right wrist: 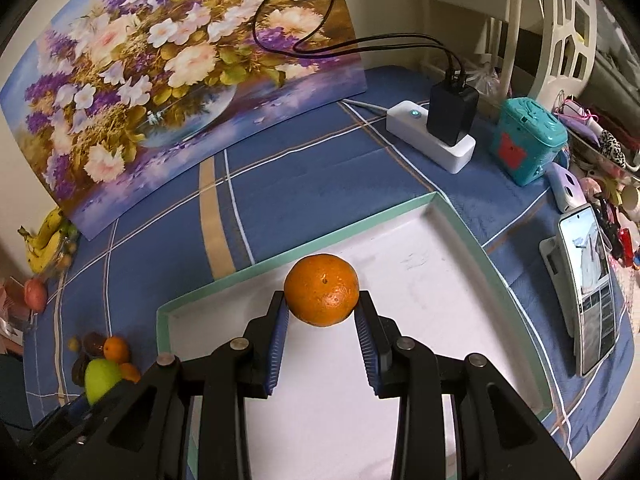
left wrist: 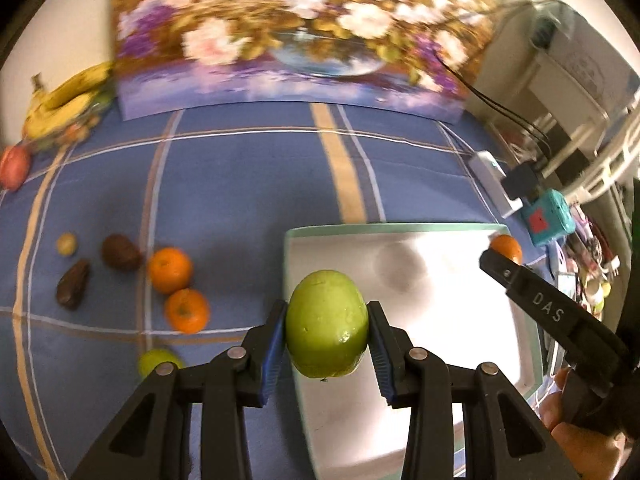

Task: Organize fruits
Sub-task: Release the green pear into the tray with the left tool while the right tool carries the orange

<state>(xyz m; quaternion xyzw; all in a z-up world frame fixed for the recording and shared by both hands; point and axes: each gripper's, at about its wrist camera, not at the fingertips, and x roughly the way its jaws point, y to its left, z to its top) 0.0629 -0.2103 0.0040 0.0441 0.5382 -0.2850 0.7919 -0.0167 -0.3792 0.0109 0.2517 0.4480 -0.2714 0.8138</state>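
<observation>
My left gripper (left wrist: 327,330) is shut on a green apple (left wrist: 327,323) and holds it above the left edge of the white tray (left wrist: 460,280). My right gripper (right wrist: 322,304) is shut on an orange (right wrist: 322,289) above the tray's (right wrist: 400,340) middle; that orange also shows in the left wrist view (left wrist: 506,248) at the tray's far right. Two oranges (left wrist: 170,270) (left wrist: 187,311), two dark fruits (left wrist: 120,252) (left wrist: 73,283), a small pale fruit (left wrist: 66,244) and another green fruit (left wrist: 158,362) lie on the blue cloth left of the tray.
Bananas (left wrist: 64,98) and a red fruit (left wrist: 14,168) lie at the far left. A flower painting (right wrist: 160,80) leans at the back. A white power strip with a black charger (right wrist: 436,132), a teal box (right wrist: 528,144) and a phone (right wrist: 588,292) sit right of the tray.
</observation>
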